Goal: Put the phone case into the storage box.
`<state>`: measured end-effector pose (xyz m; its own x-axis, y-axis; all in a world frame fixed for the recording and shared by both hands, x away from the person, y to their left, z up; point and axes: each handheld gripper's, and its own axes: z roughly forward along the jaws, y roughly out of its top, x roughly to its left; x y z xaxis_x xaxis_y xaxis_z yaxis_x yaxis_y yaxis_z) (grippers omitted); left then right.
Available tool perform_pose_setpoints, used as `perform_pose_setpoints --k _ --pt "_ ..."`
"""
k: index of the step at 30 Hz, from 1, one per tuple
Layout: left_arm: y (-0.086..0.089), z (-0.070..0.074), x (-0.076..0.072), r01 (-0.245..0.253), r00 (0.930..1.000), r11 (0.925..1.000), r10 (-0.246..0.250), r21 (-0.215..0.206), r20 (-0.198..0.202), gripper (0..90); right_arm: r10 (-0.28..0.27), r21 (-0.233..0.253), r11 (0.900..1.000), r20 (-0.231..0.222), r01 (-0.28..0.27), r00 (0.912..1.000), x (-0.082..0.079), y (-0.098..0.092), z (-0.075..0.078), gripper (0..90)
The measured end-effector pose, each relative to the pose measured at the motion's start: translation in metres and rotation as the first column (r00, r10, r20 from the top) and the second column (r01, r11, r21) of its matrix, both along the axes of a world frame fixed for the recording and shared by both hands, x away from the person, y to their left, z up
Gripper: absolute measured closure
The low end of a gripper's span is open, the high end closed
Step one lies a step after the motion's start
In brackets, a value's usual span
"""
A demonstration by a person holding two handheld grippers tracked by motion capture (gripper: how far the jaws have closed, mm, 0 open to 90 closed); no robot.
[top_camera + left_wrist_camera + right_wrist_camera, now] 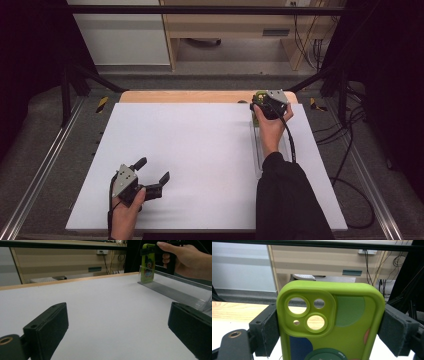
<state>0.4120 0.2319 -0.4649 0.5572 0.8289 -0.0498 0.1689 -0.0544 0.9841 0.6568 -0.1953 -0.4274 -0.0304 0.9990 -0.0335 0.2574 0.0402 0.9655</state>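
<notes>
Right gripper (329, 327) clamps the lime-green phone case (332, 325) by its long edges, upright at the far right, over the far end of the clear acrylic rack (172, 290). Left gripper (150, 172) waits, jaws apart, near left, well away.

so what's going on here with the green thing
A person works at a white table with a gripper in each hand. The right gripper is shut on a lime-green phone case, pinching it by its two side edges and holding it upright at the far end of a clear plastic rack near the table's far right corner. The left gripper sits low at the near left, jaws open, with nothing between them.
</notes>
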Motion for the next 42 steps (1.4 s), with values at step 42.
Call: perform_pose_setpoints --k 42 --pt "0.0003 0.0 0.0003 -0.005 1.0 1.0 0.005 0.003 -0.003 2.7 0.009 -0.024 1.0 -0.005 -0.009 1.0 0.0016 0.0009 -0.0025 13.8"
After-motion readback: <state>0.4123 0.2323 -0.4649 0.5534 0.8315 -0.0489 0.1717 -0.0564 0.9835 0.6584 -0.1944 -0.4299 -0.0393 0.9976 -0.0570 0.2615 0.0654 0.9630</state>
